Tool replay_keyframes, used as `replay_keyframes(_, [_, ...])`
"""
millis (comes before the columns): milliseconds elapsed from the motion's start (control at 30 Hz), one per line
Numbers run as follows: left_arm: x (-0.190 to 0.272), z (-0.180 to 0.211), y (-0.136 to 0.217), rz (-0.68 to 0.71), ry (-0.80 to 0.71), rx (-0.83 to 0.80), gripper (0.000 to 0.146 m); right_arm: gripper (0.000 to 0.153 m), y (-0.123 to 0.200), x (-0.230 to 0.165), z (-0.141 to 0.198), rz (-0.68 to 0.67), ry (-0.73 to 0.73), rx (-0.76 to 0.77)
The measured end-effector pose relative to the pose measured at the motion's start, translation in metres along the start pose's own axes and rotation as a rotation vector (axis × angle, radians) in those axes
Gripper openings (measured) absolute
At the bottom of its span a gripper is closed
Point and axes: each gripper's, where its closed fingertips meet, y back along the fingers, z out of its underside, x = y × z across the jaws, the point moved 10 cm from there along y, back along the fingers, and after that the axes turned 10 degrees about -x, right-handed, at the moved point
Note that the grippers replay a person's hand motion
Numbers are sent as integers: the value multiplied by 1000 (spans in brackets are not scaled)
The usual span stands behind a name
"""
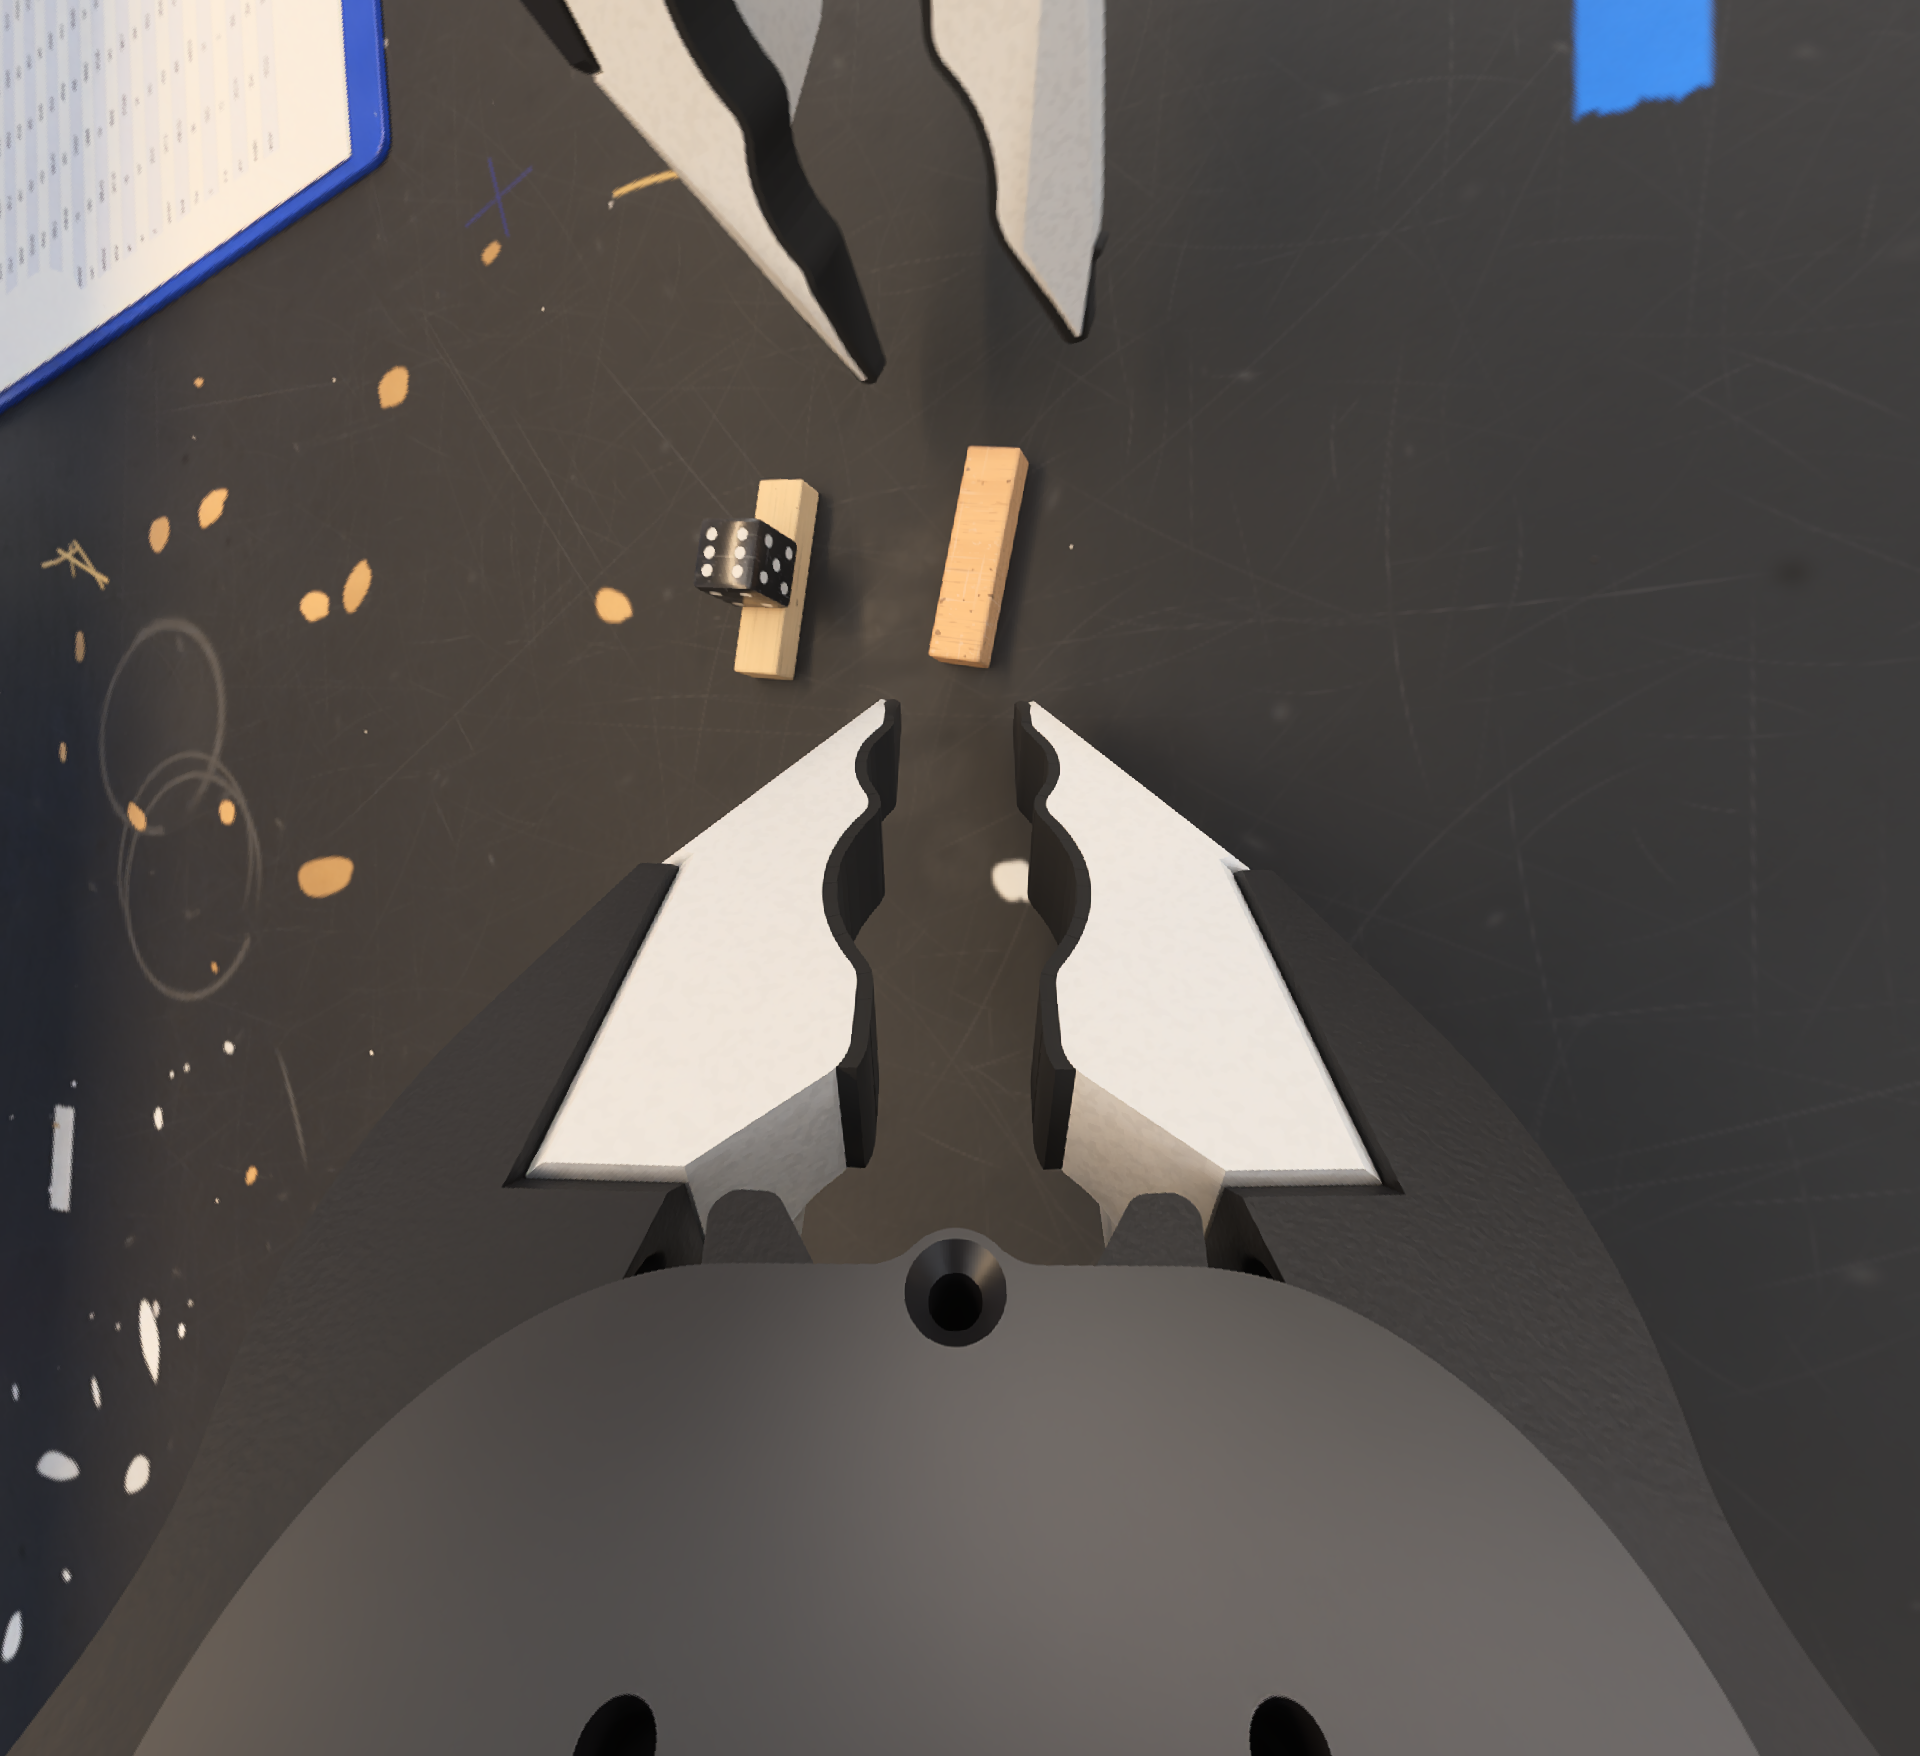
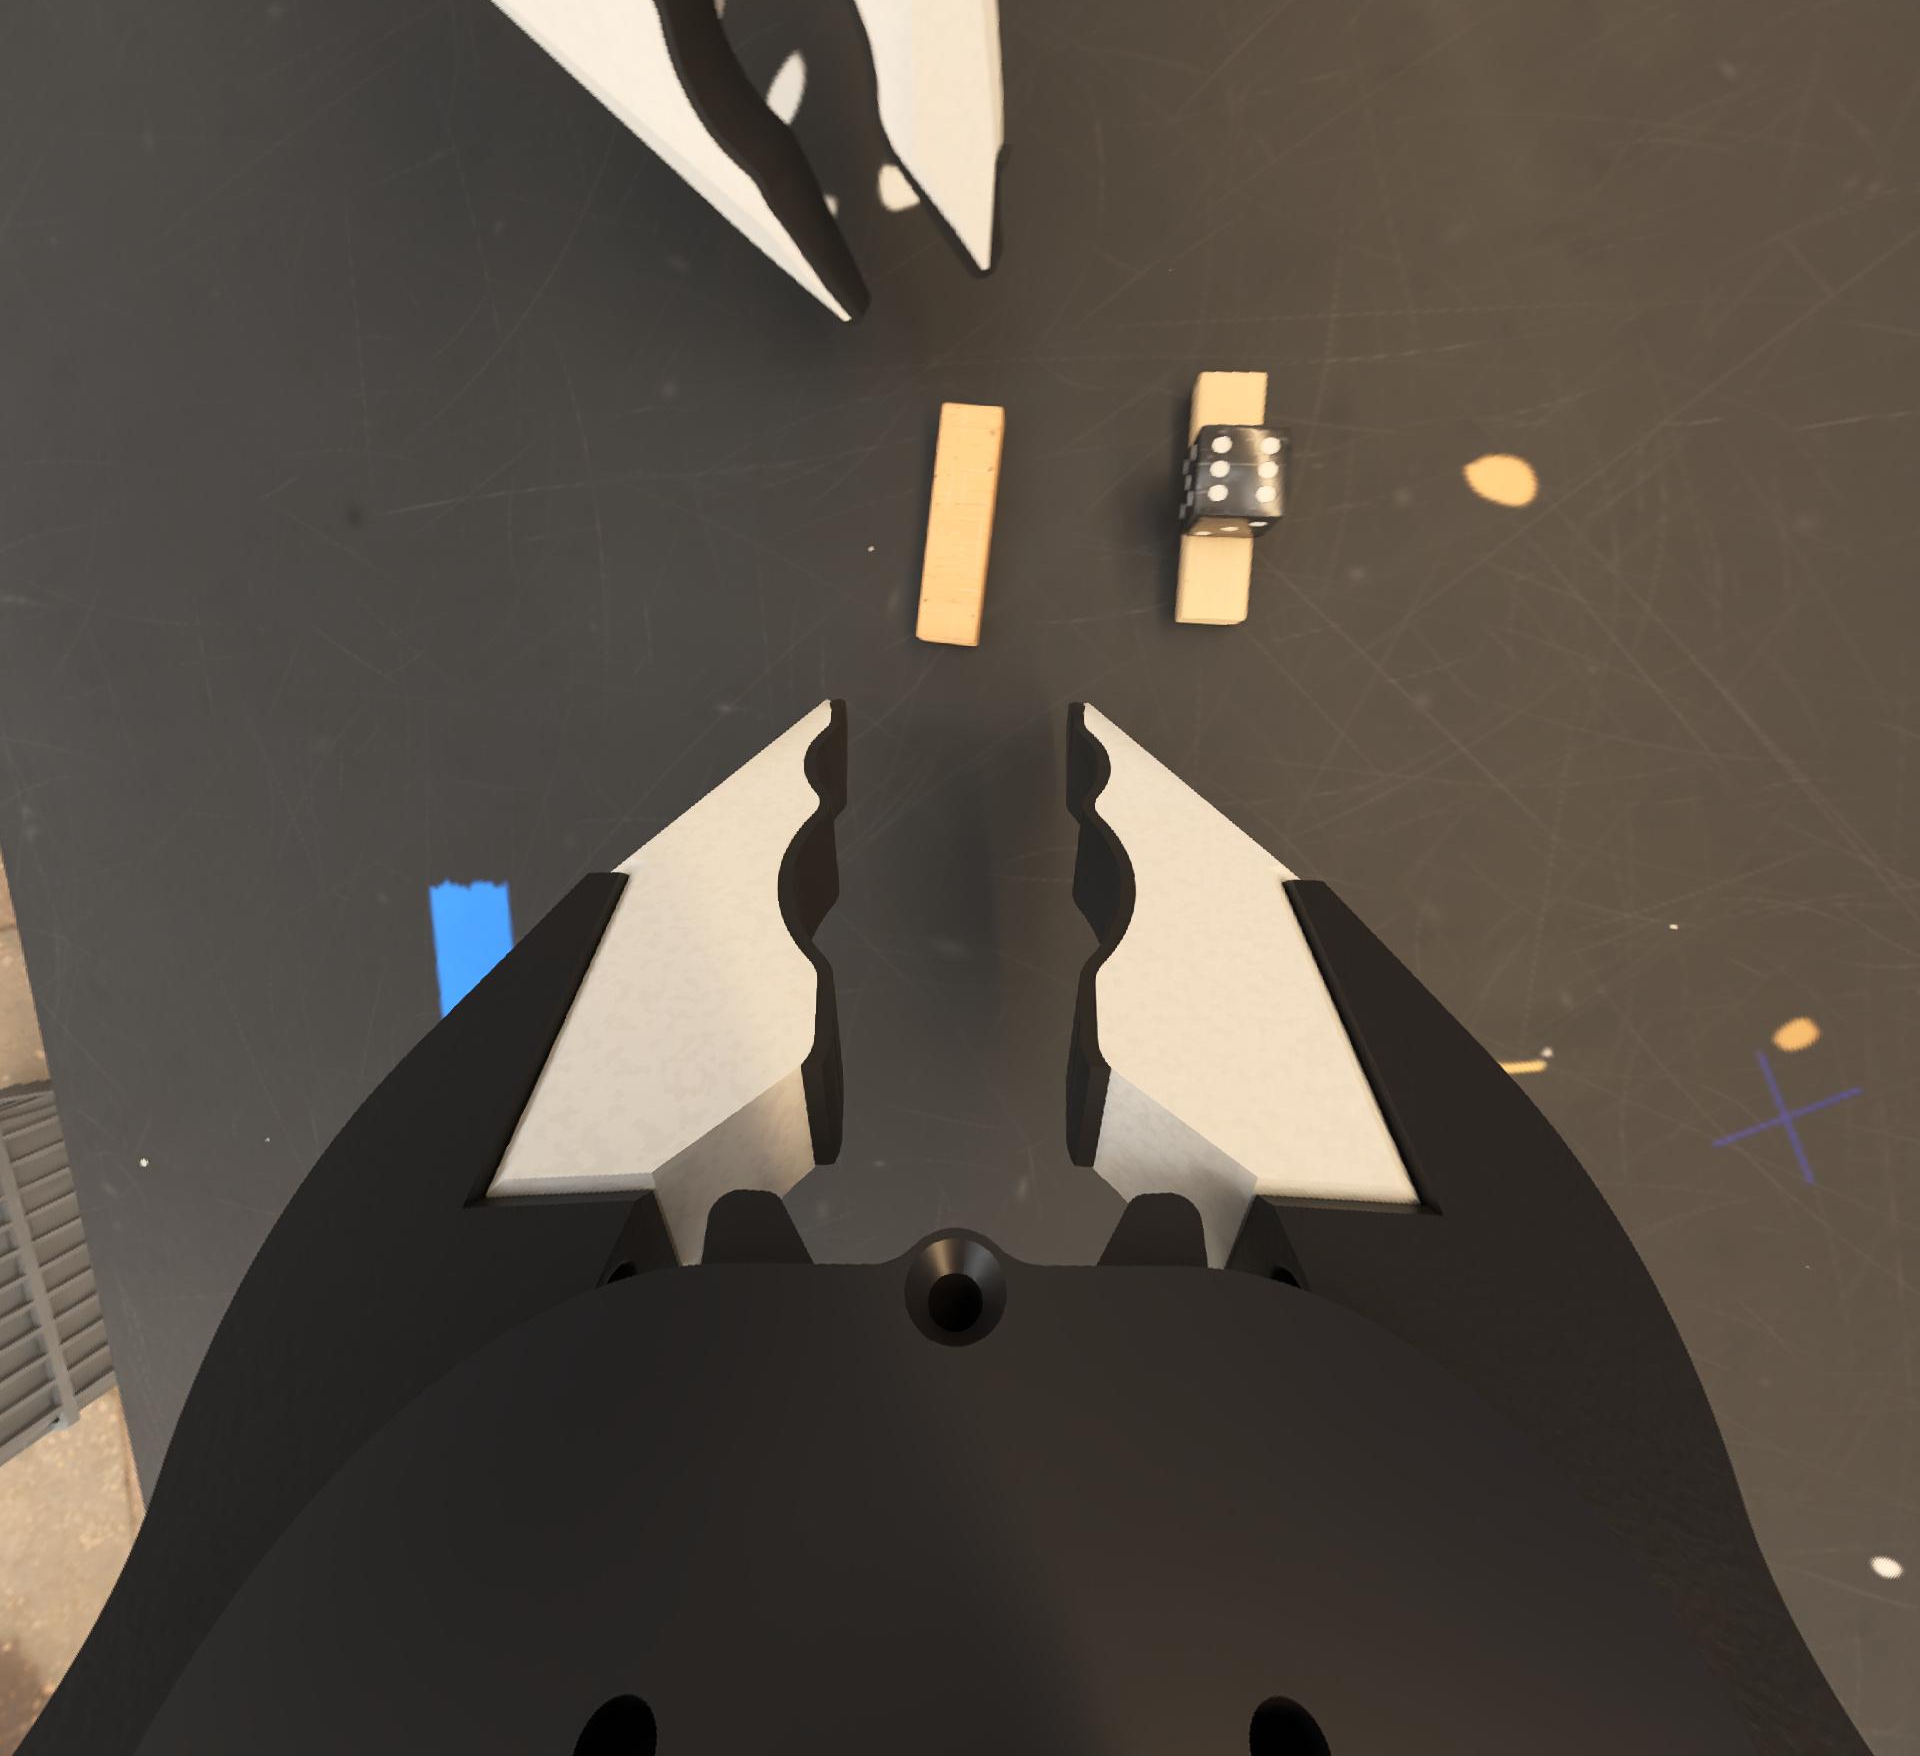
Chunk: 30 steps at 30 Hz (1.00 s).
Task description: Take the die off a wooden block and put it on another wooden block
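Below both of my grippers lies a dark, scratched tabletop point(image 1: 1351, 563) flecked with paint spots. On it, a small black die with white pips point(image 1: 746, 563) sits on a pale, narrow wooden block point(image 1: 774, 636), overhanging its edge. Just beside that block, apart from it and roughly parallel, lies a second, warmer-toned wooden block point(image 1: 977, 558), bare on top. As I judge it, nothing of the task is done: the die is not yet lifted, and picking, carrying and placing all remain.

My left gripper point(image 1: 956, 709) hovers above the table with its jaws narrowly parted and empty; the die lies ahead of its tips and off to their left. My right gripper point(image 2: 956, 709) hangs opposite, jaws somewhat wider and empty too; from it the die point(image 2: 1234, 480) lies ahead and to the right.
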Motion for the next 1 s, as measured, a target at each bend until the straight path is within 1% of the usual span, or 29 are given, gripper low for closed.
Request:
replay_keyframes(133, [3,2,-6,4,14,-9,22,42,-9,-11,-2,8,29,-43])
replay_keyframes(267, [4,2,-12,-2,13,-21,20,41,-13,-22,-6,-16,51,-30])
replay_keyframes(333, [3,3,-14,-19,15,-25,17,42,-11,-20,-7,19,44,-15])
replay_keyframes(400, [1,5,-12,-31,28,-27,17,42,-5,-12,-7,46,24,36])
replay_keyframes(467, [-1,6,-9,-44,45,-15,19,43,2,0,-10,119,3,89])
replay_keyframes(533, [-2,7,-6,-55,73,-3,20,47,6,12,-16,175,3,126])
replay_keyframes(667, [0,8,-2,-69,85,7,23,48,1,32,-25,199,8,93])
replay_keyframes(767, [3,10,-3,-91,91,-12,24,47,-8,37,-32,176,14,48])
replay_keyframes(800, [4,11,-3,-90,93,-10,24,45,-11,36,-33,170,20,38])
replay_keyframes(1000, [9,14,-7,-84,109,4,25,20,-15,36,-36,159,10,32])
